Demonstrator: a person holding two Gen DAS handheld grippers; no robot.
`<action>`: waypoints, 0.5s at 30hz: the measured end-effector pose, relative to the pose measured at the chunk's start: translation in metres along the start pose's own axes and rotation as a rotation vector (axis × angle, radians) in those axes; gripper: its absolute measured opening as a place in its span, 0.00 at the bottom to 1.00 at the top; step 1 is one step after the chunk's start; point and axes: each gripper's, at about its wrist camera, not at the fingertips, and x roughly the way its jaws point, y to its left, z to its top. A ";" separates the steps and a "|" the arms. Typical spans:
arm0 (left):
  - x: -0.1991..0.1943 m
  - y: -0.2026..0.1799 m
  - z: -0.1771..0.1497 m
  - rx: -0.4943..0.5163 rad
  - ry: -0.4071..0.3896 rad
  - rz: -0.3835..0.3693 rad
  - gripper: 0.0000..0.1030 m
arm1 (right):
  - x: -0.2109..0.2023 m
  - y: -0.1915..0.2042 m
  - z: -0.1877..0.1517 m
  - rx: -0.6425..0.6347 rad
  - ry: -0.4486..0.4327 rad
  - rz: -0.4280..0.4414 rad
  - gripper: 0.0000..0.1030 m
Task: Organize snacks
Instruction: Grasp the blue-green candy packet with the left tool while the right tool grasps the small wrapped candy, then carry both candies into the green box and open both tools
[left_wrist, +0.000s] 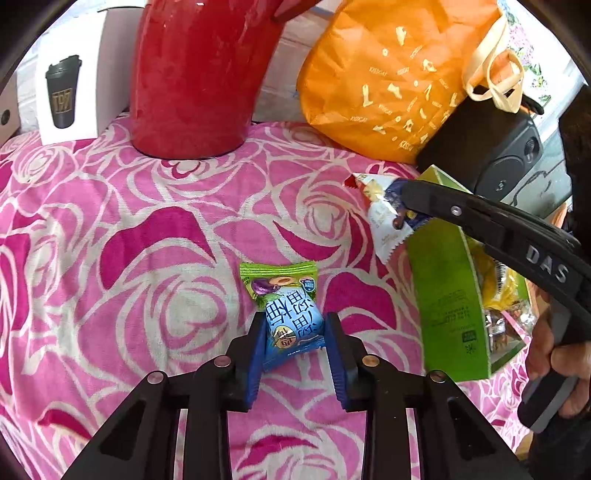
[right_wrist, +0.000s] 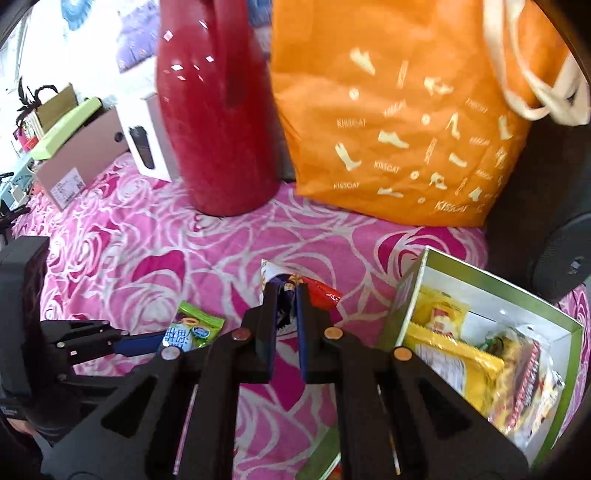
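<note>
A green and blue snack packet (left_wrist: 280, 284) lies on the pink rose cloth (left_wrist: 147, 240). My left gripper (left_wrist: 294, 321) is shut on its near end, with a blue pad pressed against each side. My right gripper (right_wrist: 286, 293) is shut on a white, red and blue snack packet (right_wrist: 321, 291) and holds it just above the cloth. That packet (left_wrist: 384, 221) hangs at the left wall of an open green box (left_wrist: 443, 288). Inside the box (right_wrist: 410, 291) lie several yellow and clear snack packets (right_wrist: 454, 354). From the right wrist view, the left gripper (right_wrist: 147, 343) shows at the left.
A tall red flask (left_wrist: 195, 81) and an orange shopping bag (left_wrist: 391, 74) stand at the back. Behind the green box is a black speaker (left_wrist: 491, 147). A white box with a cup picture (left_wrist: 70, 96) and a cardboard box (right_wrist: 81, 158) sit back left. A hand (left_wrist: 554, 358) holds the right gripper's handle.
</note>
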 end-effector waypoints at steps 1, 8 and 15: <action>-0.005 -0.001 -0.001 0.004 -0.009 0.000 0.29 | -0.010 0.001 -0.003 0.010 -0.023 0.008 0.10; -0.050 -0.035 0.001 0.075 -0.095 -0.041 0.29 | -0.079 -0.014 -0.036 0.088 -0.167 -0.026 0.10; -0.071 -0.104 0.002 0.204 -0.120 -0.127 0.29 | -0.156 -0.072 -0.087 0.246 -0.284 -0.178 0.10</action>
